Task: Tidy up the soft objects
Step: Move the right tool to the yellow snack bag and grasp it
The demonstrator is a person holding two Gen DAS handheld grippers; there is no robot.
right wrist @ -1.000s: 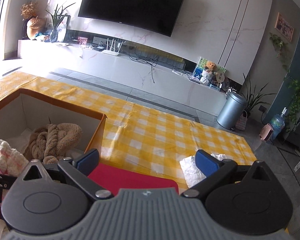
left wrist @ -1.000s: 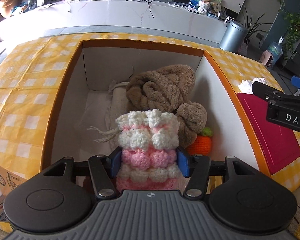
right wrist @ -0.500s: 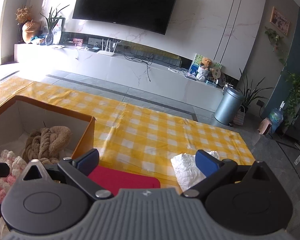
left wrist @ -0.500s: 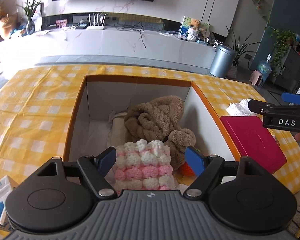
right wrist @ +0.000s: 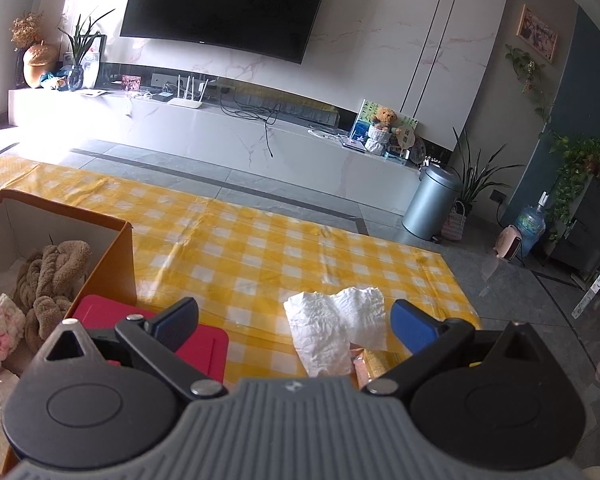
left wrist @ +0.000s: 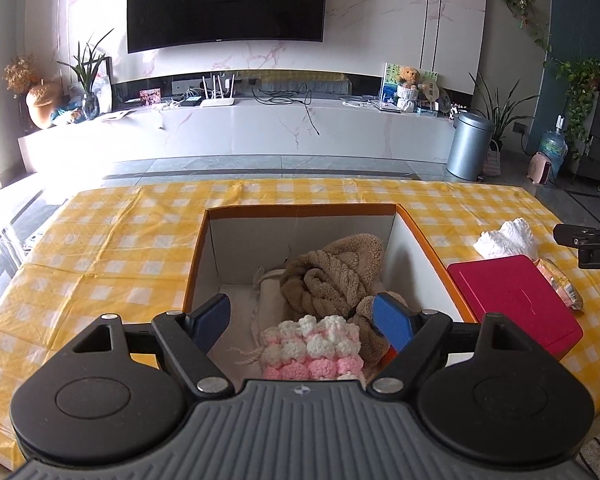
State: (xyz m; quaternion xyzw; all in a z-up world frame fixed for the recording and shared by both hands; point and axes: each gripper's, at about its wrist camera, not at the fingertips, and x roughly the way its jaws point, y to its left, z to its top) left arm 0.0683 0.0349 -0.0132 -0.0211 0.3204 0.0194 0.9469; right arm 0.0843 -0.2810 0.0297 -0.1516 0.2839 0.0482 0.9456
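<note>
We count one box (left wrist: 428,258) holding one pouch (left wrist: 314,350), one scarf (left wrist: 328,276); left gripper (left wrist: 302,320) opening, pouch unpinched; right gripper (right wrist: 294,322) spread, empty.

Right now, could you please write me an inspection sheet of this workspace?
Surface: table under a yellow checked cloth.
Job's things: pink-and-white crochet pouch and brown plush blanket lie inside the open orange-rimmed box.
Clutter: crumpled white tissue, red flat case and a snack packet on the cloth beside the box.
Grippers: left tool jaws opening above the pouch, pads clear of it; right tool open, holding nothing, over the tissue.
Cables: black leads on the TV bench.
Surroundings: wall television, grey bin, potted plants.
</note>
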